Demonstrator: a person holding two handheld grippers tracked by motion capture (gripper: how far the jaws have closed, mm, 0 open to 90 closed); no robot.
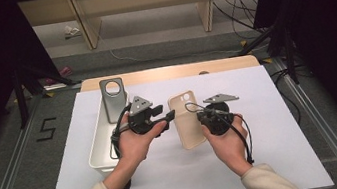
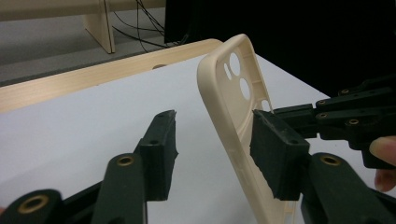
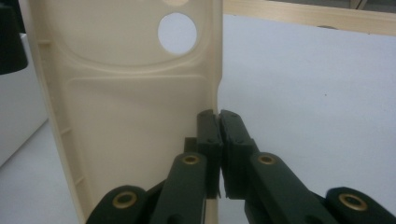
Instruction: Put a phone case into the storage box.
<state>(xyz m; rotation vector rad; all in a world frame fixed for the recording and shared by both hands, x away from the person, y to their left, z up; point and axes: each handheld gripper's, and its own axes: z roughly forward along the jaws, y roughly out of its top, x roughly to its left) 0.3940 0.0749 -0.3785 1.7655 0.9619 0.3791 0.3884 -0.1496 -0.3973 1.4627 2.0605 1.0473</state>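
the right gripper (image 3: pixel 219 154) pinches the cream phone case's (image 1: pixel 188 119) side wall, holding it up over the desk's (image 1: pixel 267 160) middle. the left gripper (image 2: pixel 212 154) is spread around the opposite edge, so this looks like a handover; next, probably, left squeezes, right releases.

A cream phone case (image 1: pixel 188 120) with round camera holes near its top, open inner side showing, is pinched by its side rim in the right gripper (image 3: pixel 218 122). It sits just beside the left gripper (image 2: pixel 212 142), between its parted jaws.
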